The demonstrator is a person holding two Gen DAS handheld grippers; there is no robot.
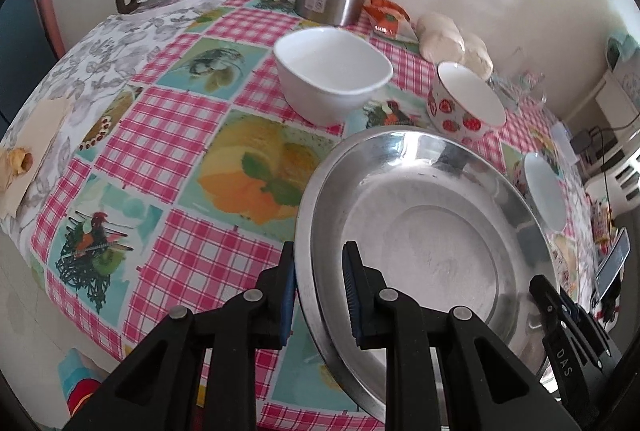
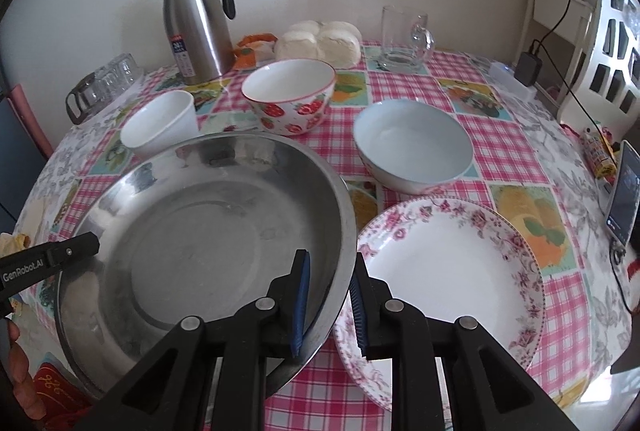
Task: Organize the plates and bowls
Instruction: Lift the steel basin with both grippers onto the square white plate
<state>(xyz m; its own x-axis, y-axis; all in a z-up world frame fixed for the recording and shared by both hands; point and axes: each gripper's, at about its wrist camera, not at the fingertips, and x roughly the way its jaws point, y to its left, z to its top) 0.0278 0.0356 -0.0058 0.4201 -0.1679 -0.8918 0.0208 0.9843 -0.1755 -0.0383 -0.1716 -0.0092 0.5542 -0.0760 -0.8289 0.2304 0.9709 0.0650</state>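
Both tongs are clenched on one steel pan [image 2: 208, 243], each pinching the rim from an opposite side. The left tongs [image 1: 320, 295] bite the rim at about nine o'clock of the pan, the right tongs [image 2: 330, 305] at about three o'clock, so the pan hangs between the two hands, slightly tilted and, as far as I can tell, just clear of the bench [image 2: 460, 87].

What the next move turns on, I judge, is the flowered plate [image 2: 444, 275]: it lies on the bench at three o'clock from the pan, just beside it, with the pan's rim seeming to overlap the plate's near edge. The right hand is the nearer one. Both pieces are round, so no long axis matters; only the sideways shift does. If the pan is meant to stack with the plate, it has to travel toward three o'clock and settle level.

Counting: one steel pan, one flowered plate, and three bowls beyond at twelve o'clock: a white bowl [image 2: 160, 123], a strawberry bowl [image 2: 290, 97] and a pale blue bowl [image 2: 414, 145]. Behind them stand one steel jug [image 2: 196, 19] and one glass mug [image 2: 404, 39].
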